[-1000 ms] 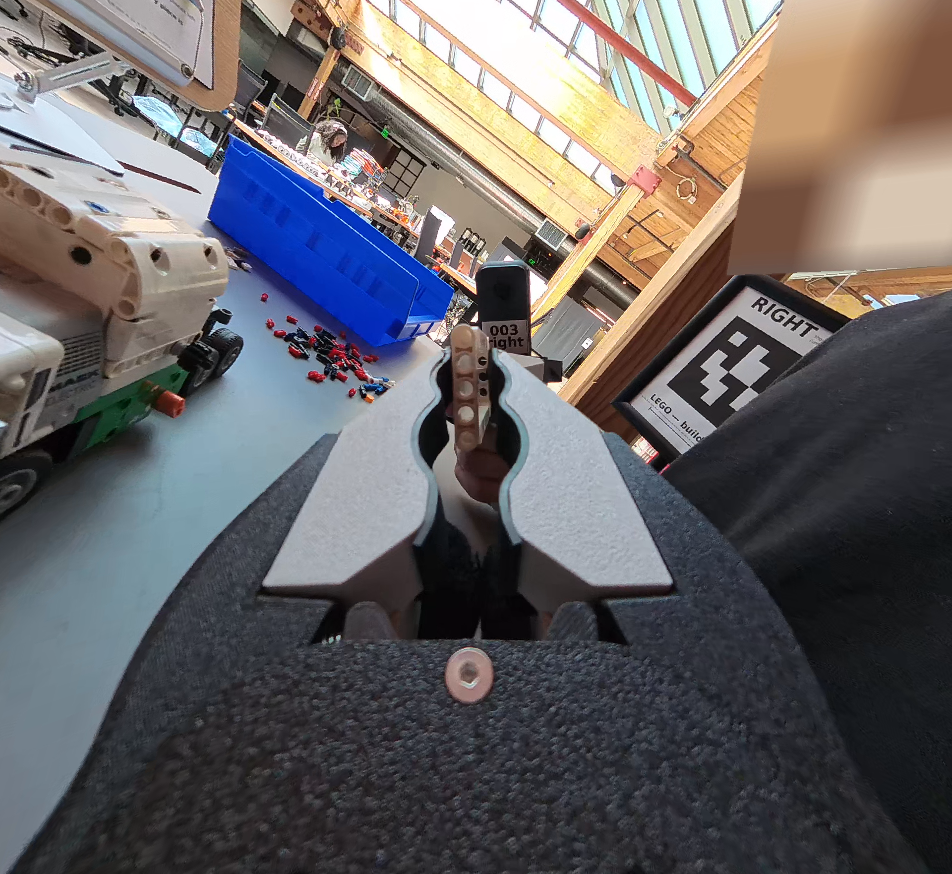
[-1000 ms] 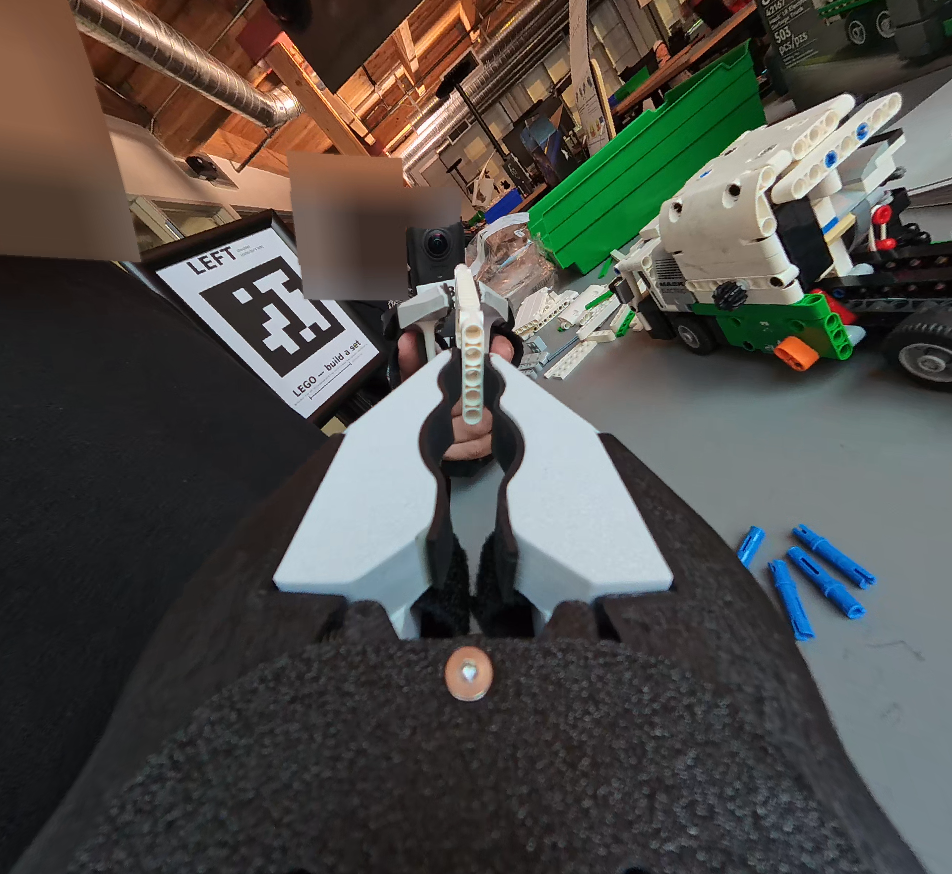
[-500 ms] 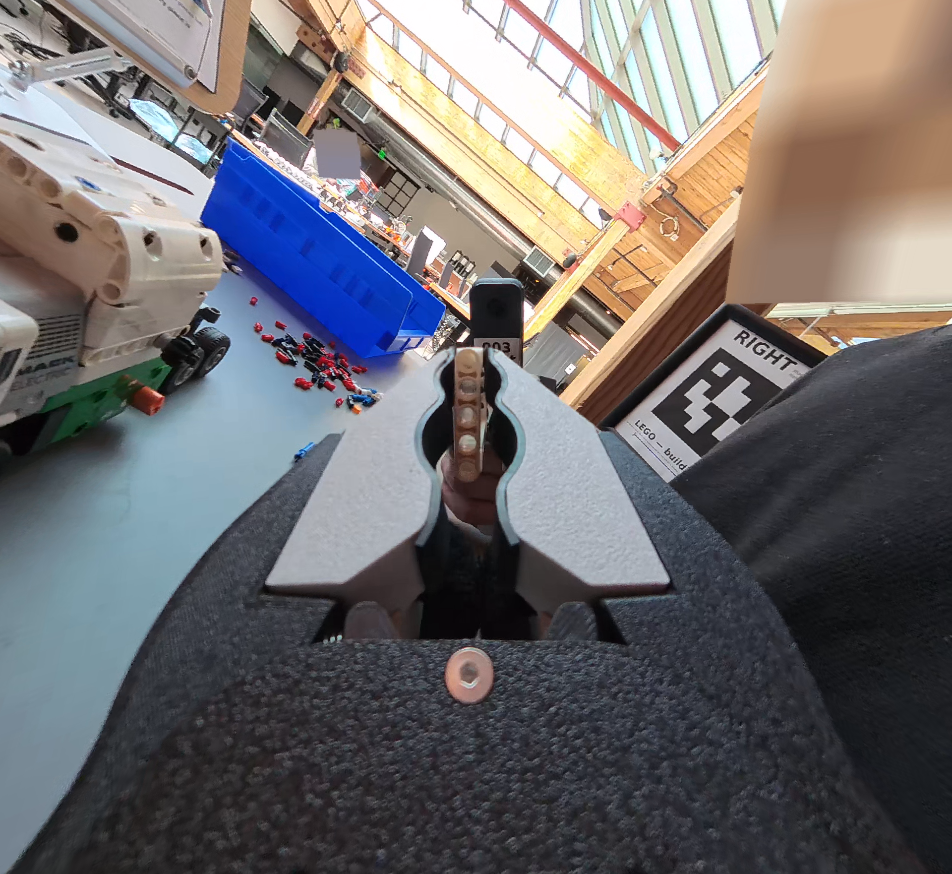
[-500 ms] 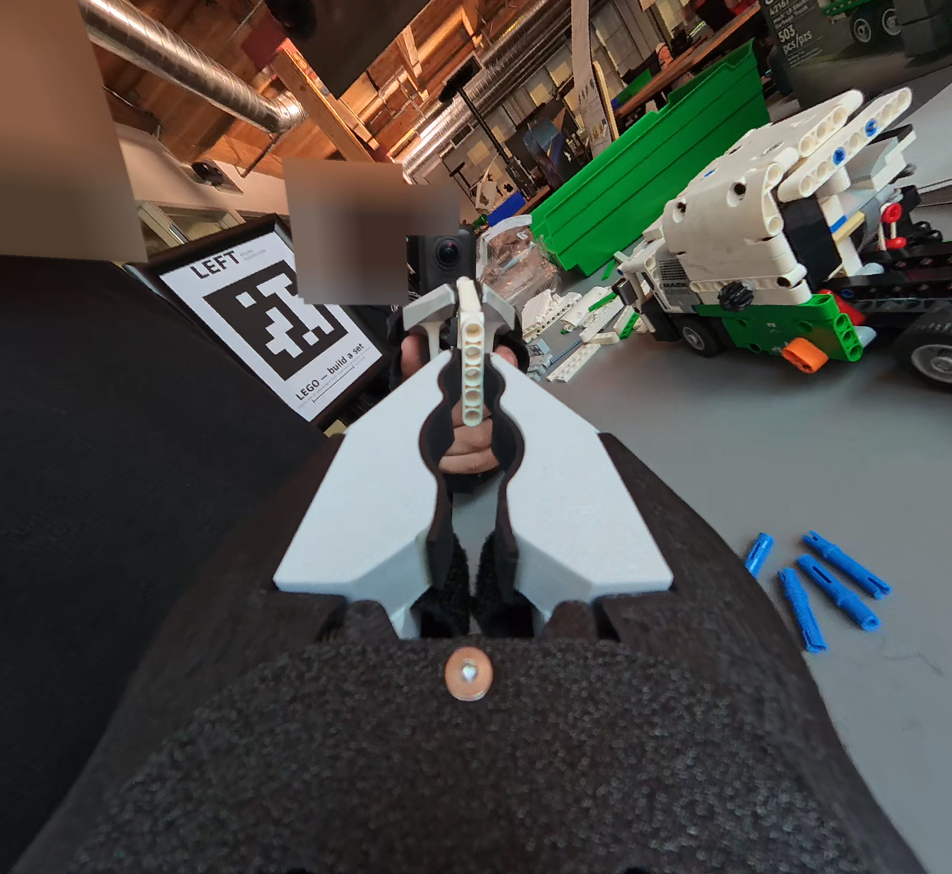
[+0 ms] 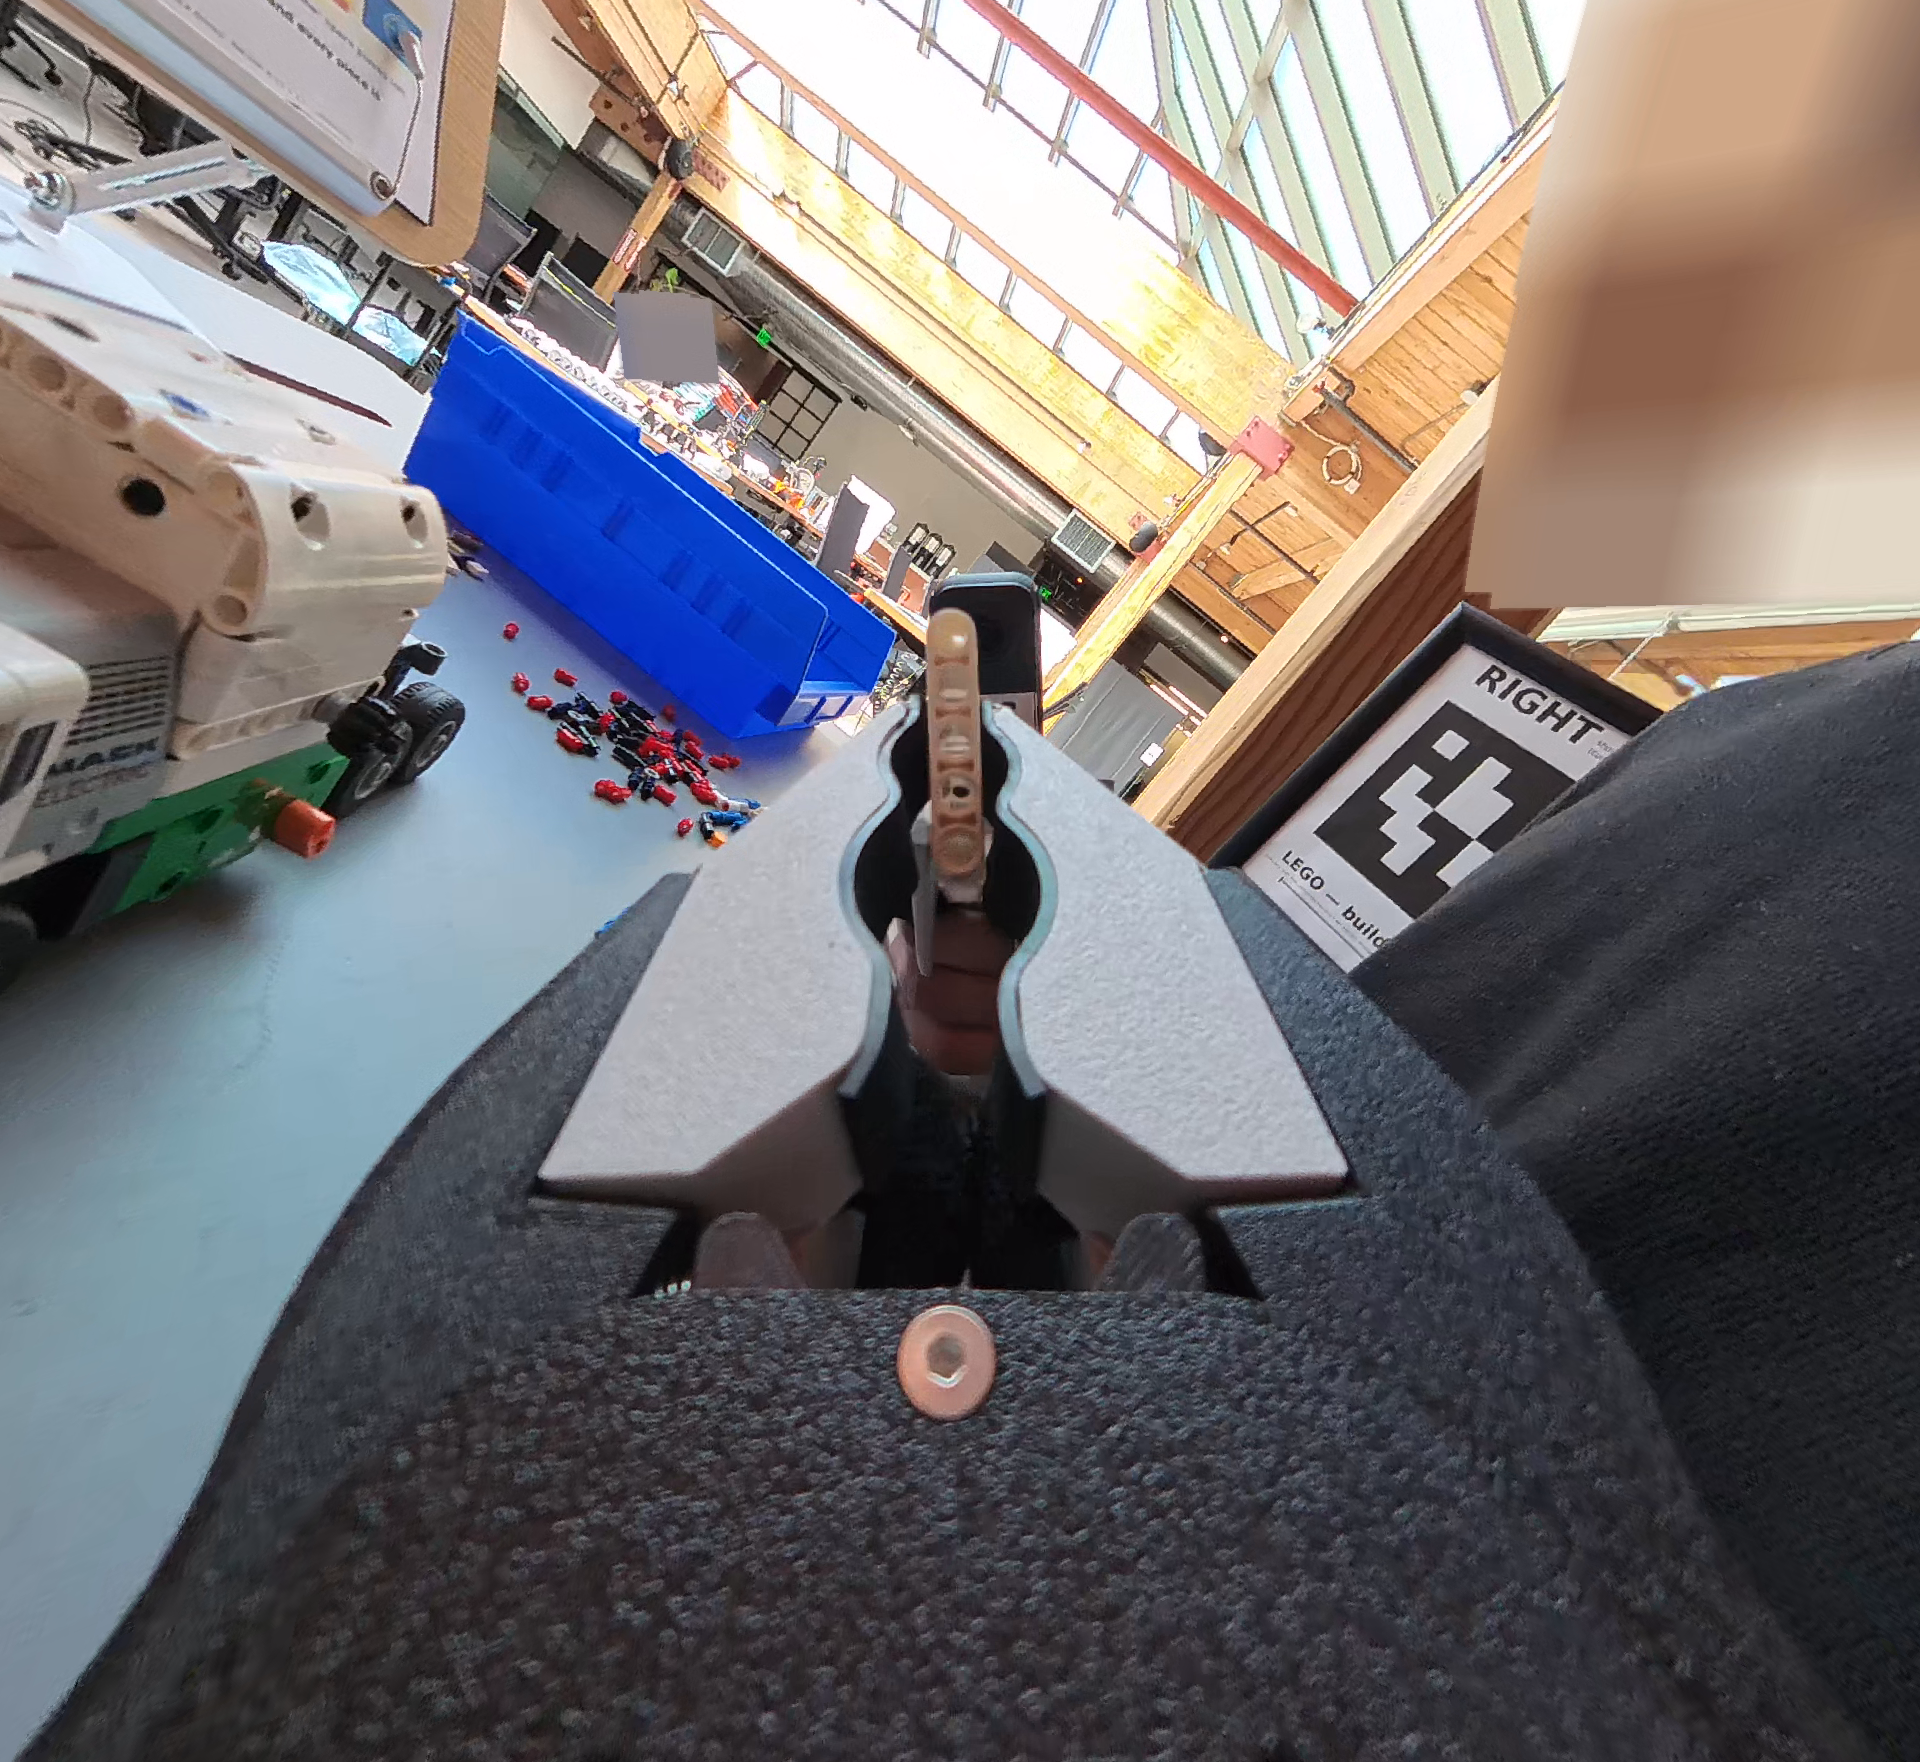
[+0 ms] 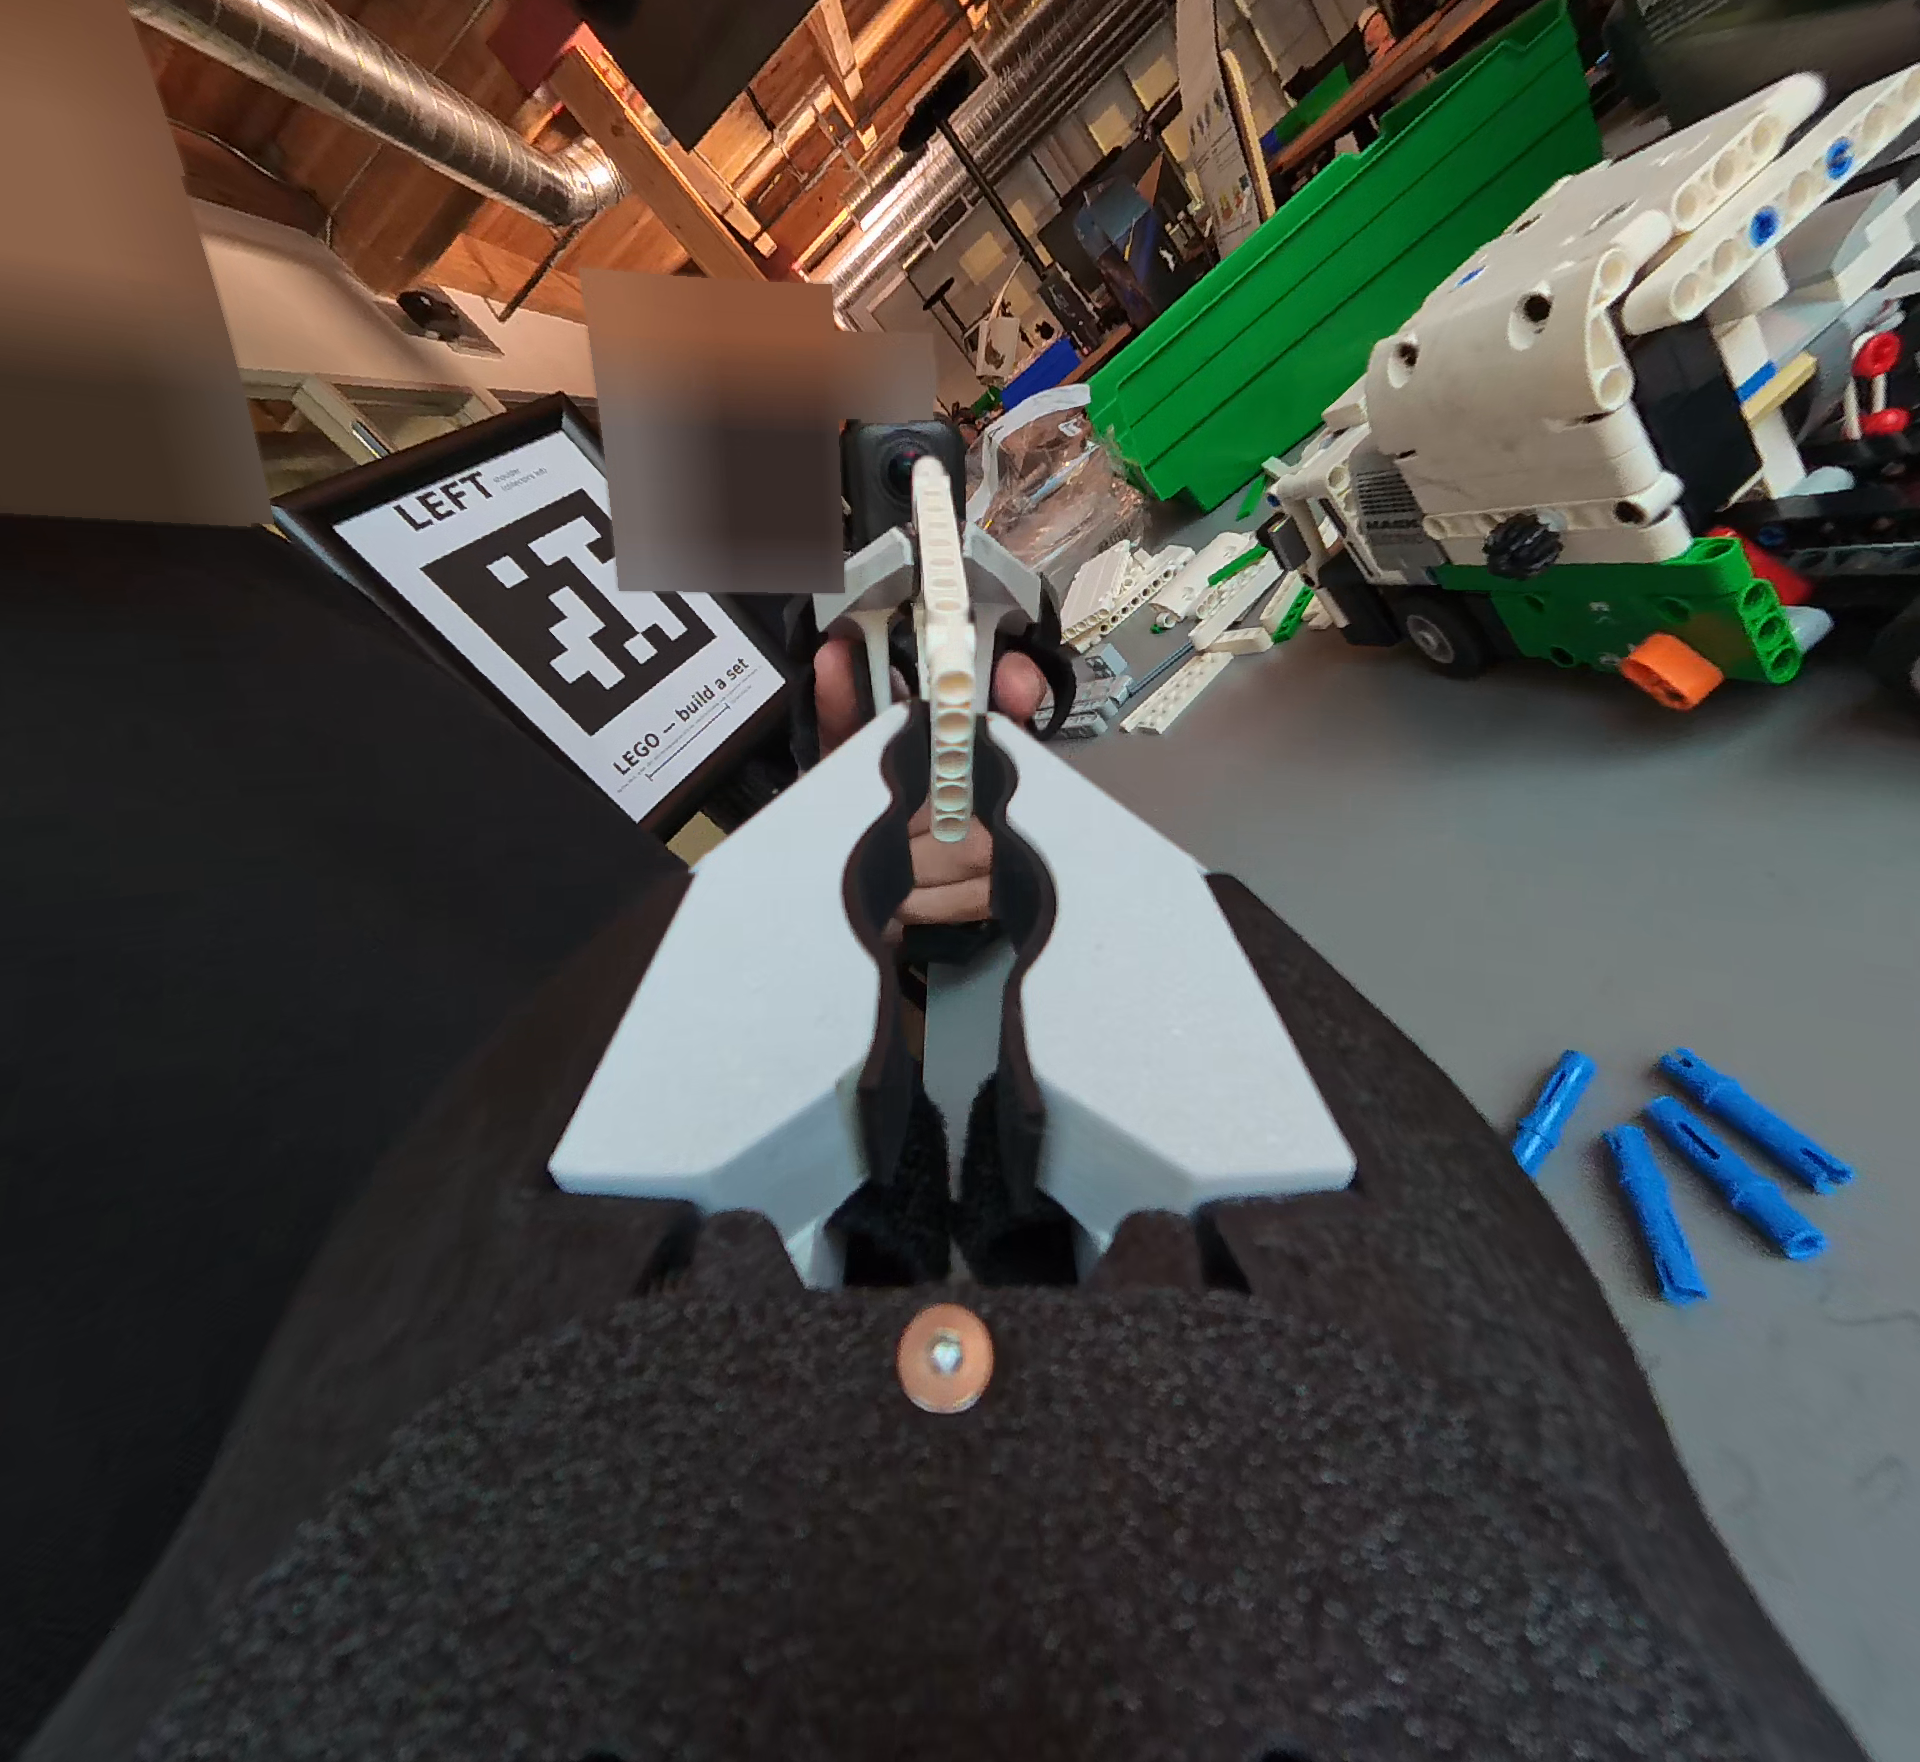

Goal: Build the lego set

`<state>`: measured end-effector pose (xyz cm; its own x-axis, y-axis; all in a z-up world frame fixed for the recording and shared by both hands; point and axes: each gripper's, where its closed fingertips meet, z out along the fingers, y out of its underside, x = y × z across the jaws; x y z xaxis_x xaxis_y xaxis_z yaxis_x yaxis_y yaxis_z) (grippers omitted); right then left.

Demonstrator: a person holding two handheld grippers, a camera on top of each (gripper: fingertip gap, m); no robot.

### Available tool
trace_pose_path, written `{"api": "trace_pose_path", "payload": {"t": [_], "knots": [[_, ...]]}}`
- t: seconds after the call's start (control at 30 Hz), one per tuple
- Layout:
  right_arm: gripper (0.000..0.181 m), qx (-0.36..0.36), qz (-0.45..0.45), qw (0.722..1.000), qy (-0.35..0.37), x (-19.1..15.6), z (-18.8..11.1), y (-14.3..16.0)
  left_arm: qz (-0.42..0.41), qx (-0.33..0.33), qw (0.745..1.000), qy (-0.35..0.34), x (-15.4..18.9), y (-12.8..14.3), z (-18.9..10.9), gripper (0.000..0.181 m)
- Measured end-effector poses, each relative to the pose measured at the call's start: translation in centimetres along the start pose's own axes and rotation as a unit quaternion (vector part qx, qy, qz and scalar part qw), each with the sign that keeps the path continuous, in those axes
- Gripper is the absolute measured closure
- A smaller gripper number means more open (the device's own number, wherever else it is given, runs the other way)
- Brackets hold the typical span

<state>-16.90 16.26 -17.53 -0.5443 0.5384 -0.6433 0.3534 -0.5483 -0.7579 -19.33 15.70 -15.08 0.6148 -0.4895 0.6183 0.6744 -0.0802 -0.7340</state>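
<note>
Both tools face each other above the desk and clamp one white beam: the left tool grips its near end, the right tool the other end. Blue pins lie nearer; the truck stands farther back.

Truck cut off left — beam's far end hidden.

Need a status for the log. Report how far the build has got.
Done: the truck stands with cab, wheels and green base assembled. In hand: both tongs, left and right, are shut on one white beam, held off the table. Left: blue pins, white parts and small red pieces lie loose.
</note>
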Motion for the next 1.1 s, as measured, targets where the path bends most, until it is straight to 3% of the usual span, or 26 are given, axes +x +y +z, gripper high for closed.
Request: {"api": "trace_pose_path", "payload": {"t": [0.2,0.47,0.53,0.6,0.63,0.9,1.1], "knots": [[0.172,-0.020,-0.020,0.999,0.016,0.1,0.0,0.3,0.068,-0.032,0.997,-0.021,0.1,-0.2,-0.3,0.177],[0.153,-0.024,-0.074,0.995,0.058,0.5,-0.5,-0.7,0.100,-0.068,0.993,-0.011,0.7,0.0,-0.8,0.177],[0.153,-0.041,-0.072,0.996,0.034,-0.2,0.4,0.0,0.095,-0.081,0.992,0.003,1.1,0.7,-0.6,0.177],[0.173,-0.046,-0.072,0.996,0.018,-0.6,0.9,0.4,0.087,-0.080,0.993,0.008,1.2,1.1,-0.4,0.176],[0.174,-0.043,-0.073,0.996,0.013,-0.9,1.1,0.5,0.078,-0.075,0.994,0.008,1.1,1.0,-0.4,0.176],[0.175,-0.021,-0.085,0.996,0.020,-0.8,1.1,0.1,-0.028,-0.009,0.999,0.026,1.3,-0.1,-0.1,0.169],[0.174,-0.028,-0.086,0.996,0.026,-0.7,1.2,0.3,-0.019,0.000,1.000,0.015,0.9,-0.2,0.0,0.175]]}}
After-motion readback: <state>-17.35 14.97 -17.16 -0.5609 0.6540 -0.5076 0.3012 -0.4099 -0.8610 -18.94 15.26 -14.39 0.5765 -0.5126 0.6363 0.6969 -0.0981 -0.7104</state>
